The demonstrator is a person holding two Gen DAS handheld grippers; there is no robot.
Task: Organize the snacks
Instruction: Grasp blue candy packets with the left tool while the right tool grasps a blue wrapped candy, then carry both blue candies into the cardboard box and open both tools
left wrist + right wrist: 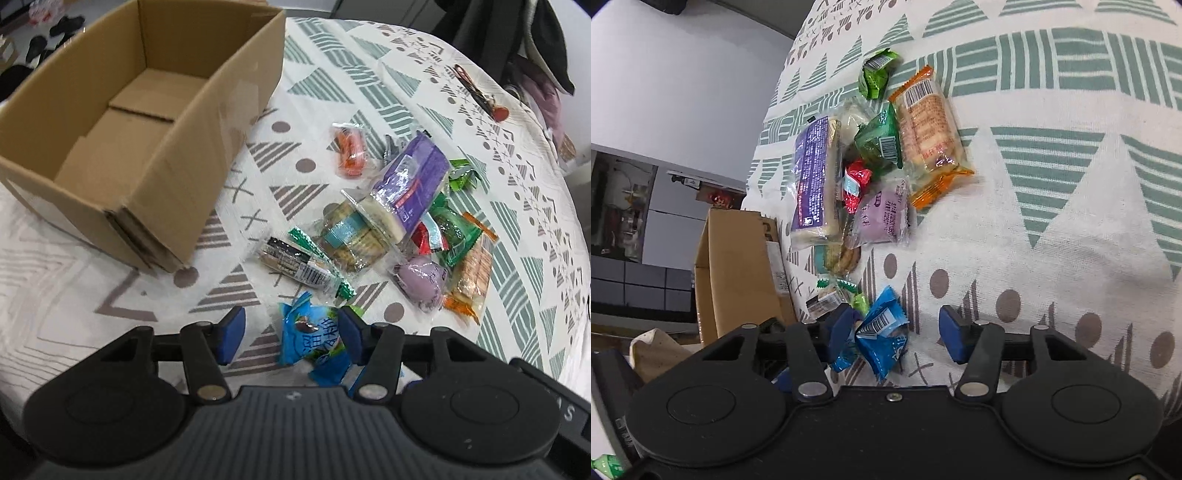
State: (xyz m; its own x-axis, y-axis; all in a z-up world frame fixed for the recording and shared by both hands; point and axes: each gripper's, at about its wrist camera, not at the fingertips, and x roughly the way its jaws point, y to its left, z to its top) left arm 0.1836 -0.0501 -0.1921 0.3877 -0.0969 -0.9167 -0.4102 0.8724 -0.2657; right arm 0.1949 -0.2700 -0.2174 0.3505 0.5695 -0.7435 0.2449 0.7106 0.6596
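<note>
Crinkling blue snack packet (314, 341), barcoded

Blue snack packet (314, 345), purple-wrapped cake (402, 184) at one o'clock, brown cardboard box (122, 122), tablecloth (1052, 221) white with green-striped triangles.

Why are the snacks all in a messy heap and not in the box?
They haven't been sorted yet. The box looks empty, while the snacks lie jumbled on the cloth beside it, some overlapping. A blue packet sits apart, between the open fingers of the left hand-held gripper. Nothing looks spilled or torn.
</note>
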